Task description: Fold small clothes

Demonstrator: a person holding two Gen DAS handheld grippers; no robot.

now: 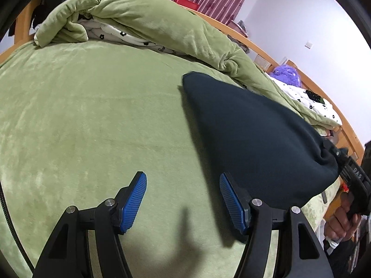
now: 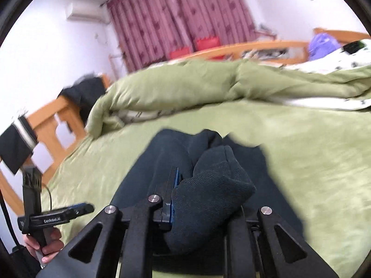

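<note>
Bunching between the pads of the right gripper (image 2: 185, 199), a dark navy garment (image 2: 208, 185) is clamped at its thick ribbed edge, and the rest of the cloth trails forward from the fingers onto the green bedspread (image 2: 313, 150). From the left wrist view the same garment (image 1: 250, 134) hangs lifted, up and to the right of the left gripper (image 1: 183, 201), whose blue pads (image 1: 134, 202) stand apart with nothing between them, only bedspread (image 1: 92, 115) below

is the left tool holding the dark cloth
No, the left tool stands open over the green sheet, and the dark cloth hangs beside it from the right tool.
</note>
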